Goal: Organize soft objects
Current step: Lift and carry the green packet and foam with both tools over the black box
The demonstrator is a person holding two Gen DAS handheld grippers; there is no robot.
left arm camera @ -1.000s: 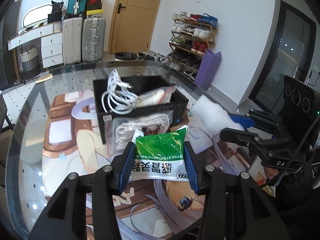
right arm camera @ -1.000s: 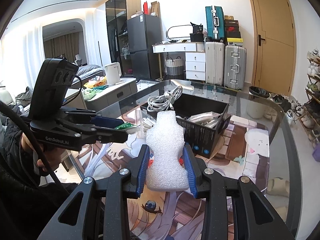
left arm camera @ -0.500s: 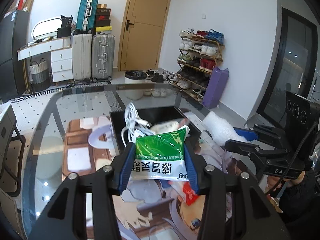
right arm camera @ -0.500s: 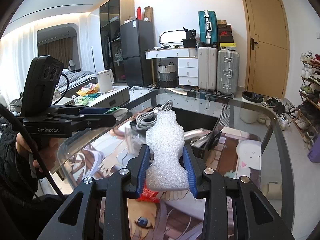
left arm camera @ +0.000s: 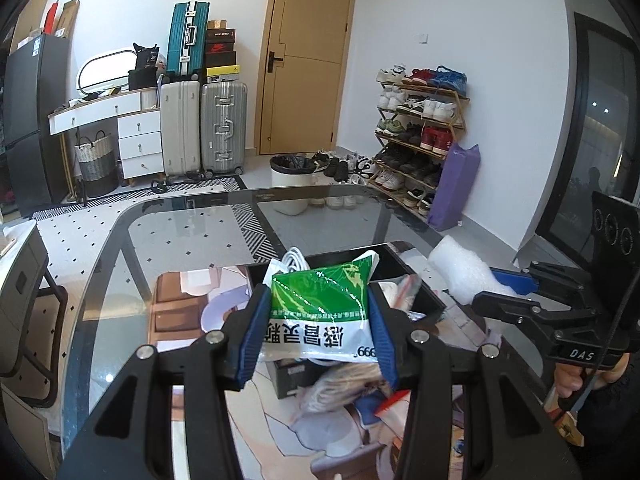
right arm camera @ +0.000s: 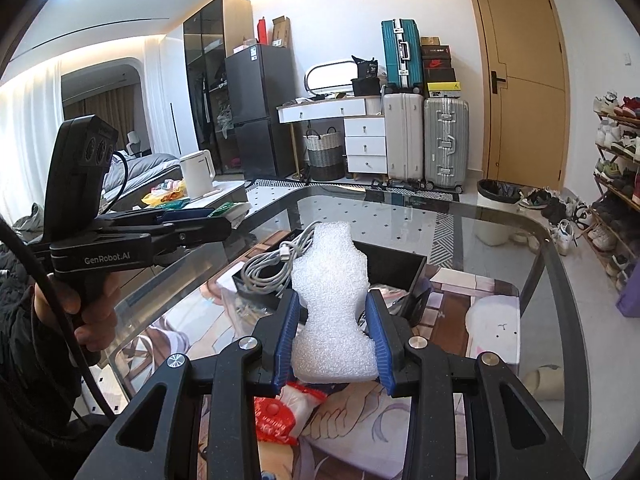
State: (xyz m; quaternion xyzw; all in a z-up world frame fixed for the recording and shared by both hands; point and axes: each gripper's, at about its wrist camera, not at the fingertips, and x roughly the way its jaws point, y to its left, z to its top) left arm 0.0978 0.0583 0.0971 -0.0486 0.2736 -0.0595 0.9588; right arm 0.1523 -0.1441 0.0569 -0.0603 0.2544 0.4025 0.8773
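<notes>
while both of my grippers hang above the glass-topped table (left arm camera: 120, 264), each one carries a single soft thing. the left gripper (left arm camera: 318, 328) is clenched on one green-and-white plastic sachet with printed characters (left arm camera: 320, 312), its blue pads pressing the packet's two sides, and the packet sits dead centre of the left wrist view. the right gripper (right arm camera: 334, 340) is clamped tight on one piece of white bubbly foam sheet (right arm camera: 330, 300), squeezed narrow at the waist between the pads and spreading above and below them.

beyond the foam, at about twelve o'clock, stands one open black rectangular box (right arm camera: 394, 270) on the table. one coil of white charging cable (right arm camera: 272, 262) rests at its ten o'clock corner, partly hanging over the rim. the foam blocks most of my look into the box, so i cannot count what else lies inside. in the left wrist view the sachet likewise covers much of the box.

under the right gripper, at six o'clock, lies one red-and-white crinkled packet (right arm camera: 288, 412) on the printed cartoon mat (right arm camera: 496, 328).

around the table i count two upright silver suitcases (left arm camera: 204, 128), one teal suitcase (left arm camera: 186, 38) above them, one white waste bin (left arm camera: 292, 184) and one wooden shoe rack (left arm camera: 420, 132) at two o'clock. a hand (right arm camera: 80, 308) grips the left tool's handle at nine o'clock in the right wrist view.
</notes>
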